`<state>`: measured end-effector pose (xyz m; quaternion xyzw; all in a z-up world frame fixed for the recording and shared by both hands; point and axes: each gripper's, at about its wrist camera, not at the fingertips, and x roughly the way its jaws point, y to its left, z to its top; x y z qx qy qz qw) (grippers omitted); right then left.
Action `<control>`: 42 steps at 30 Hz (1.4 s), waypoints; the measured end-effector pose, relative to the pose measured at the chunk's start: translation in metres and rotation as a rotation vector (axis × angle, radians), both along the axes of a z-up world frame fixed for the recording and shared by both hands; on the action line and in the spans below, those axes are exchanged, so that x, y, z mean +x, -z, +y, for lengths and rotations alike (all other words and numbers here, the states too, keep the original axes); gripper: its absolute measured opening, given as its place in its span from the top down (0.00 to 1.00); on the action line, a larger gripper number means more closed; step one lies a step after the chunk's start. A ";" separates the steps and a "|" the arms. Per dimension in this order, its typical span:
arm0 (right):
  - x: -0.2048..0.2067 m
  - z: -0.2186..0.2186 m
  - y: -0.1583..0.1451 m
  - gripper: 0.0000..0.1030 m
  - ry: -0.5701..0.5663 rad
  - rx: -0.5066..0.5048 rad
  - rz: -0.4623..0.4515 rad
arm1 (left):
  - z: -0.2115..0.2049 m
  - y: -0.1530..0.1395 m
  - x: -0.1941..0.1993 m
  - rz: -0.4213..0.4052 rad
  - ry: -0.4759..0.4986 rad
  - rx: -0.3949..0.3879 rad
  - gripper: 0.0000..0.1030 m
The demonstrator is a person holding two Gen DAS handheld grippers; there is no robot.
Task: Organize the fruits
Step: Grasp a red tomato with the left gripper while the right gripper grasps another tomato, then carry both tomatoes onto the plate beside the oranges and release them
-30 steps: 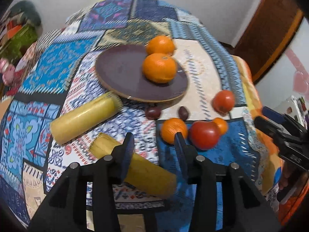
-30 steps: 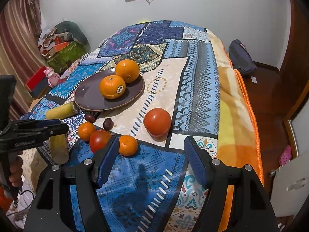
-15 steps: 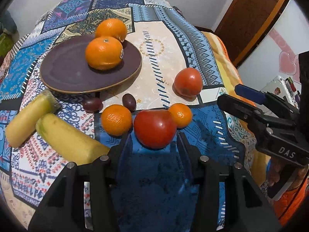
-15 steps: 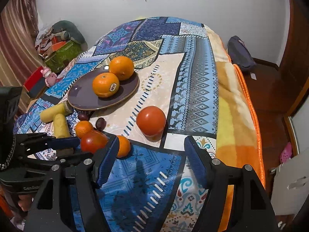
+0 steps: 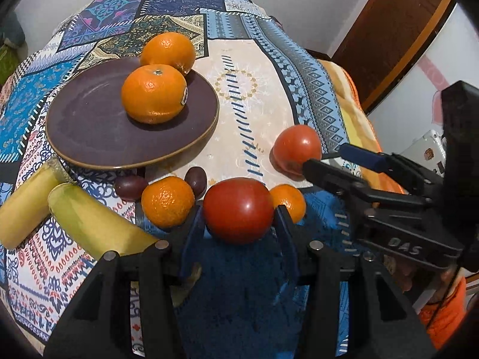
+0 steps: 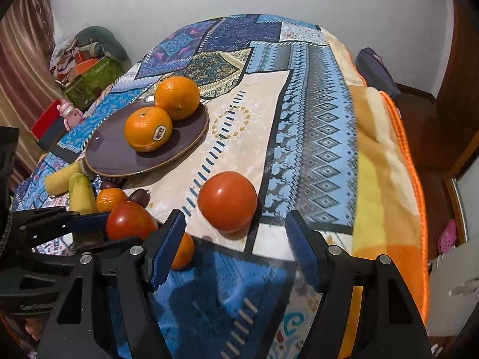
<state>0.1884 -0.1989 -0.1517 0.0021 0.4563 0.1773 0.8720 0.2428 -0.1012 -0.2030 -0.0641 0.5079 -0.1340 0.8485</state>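
A dark plate [image 5: 89,131] holds two oranges [image 5: 154,92] on the patterned cloth; it also shows in the right wrist view [image 6: 113,155]. My left gripper [image 5: 238,224] is open, its jaws on either side of a red tomato [image 5: 238,209] without closing on it. That tomato also shows in the right wrist view [image 6: 130,220]. My right gripper [image 6: 235,230] is open just short of a second tomato [image 6: 227,199], seen too in the left wrist view [image 5: 296,146]. Two small mandarins [image 5: 167,200] [image 5: 289,200], two dark plums [image 5: 196,178] and two bananas [image 5: 95,224] lie near the plate.
The cloth-covered table [image 6: 314,119] drops off at the right, with an orange blanket edge [image 6: 404,161]. Boxes and clutter [image 6: 89,68] stand on the floor at the far left. A wooden door [image 5: 398,36] is at the right.
My left gripper moved forward and right, away from the bananas, until its jaws came round the near tomato. My right gripper moved closer to the far tomato.
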 end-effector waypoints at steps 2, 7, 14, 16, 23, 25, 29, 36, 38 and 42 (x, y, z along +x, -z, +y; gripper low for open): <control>0.005 0.003 0.004 0.36 -0.003 -0.003 0.007 | 0.000 0.000 0.002 -0.004 0.001 -0.002 0.53; 0.013 0.008 0.013 0.36 -0.007 -0.008 0.030 | 0.001 0.001 0.010 -0.006 0.003 -0.011 0.53; 0.013 0.013 0.015 0.56 -0.025 -0.007 0.022 | -0.005 0.002 0.017 -0.029 0.006 0.016 0.53; 0.013 0.012 0.015 0.56 -0.021 0.001 0.022 | -0.005 0.002 0.018 -0.035 0.008 0.015 0.53; 0.008 0.013 0.010 0.57 -0.025 0.003 0.019 | -0.003 -0.002 0.014 -0.043 0.016 0.014 0.54; 0.005 0.012 0.007 0.57 -0.024 0.009 0.013 | -0.001 -0.006 0.011 -0.047 0.014 0.005 0.54; -0.001 0.010 -0.006 0.57 -0.017 0.020 -0.012 | 0.003 -0.022 0.000 -0.083 0.006 0.005 0.54; -0.011 0.017 -0.034 0.57 -0.020 0.022 -0.080 | 0.023 -0.059 -0.016 -0.160 -0.029 0.002 0.54; -0.012 0.021 -0.043 0.57 -0.025 0.026 -0.101 | 0.032 -0.069 -0.019 -0.181 -0.042 0.006 0.54; -0.012 0.033 -0.055 0.57 -0.036 0.041 -0.129 | 0.050 -0.088 -0.023 -0.222 -0.068 0.018 0.54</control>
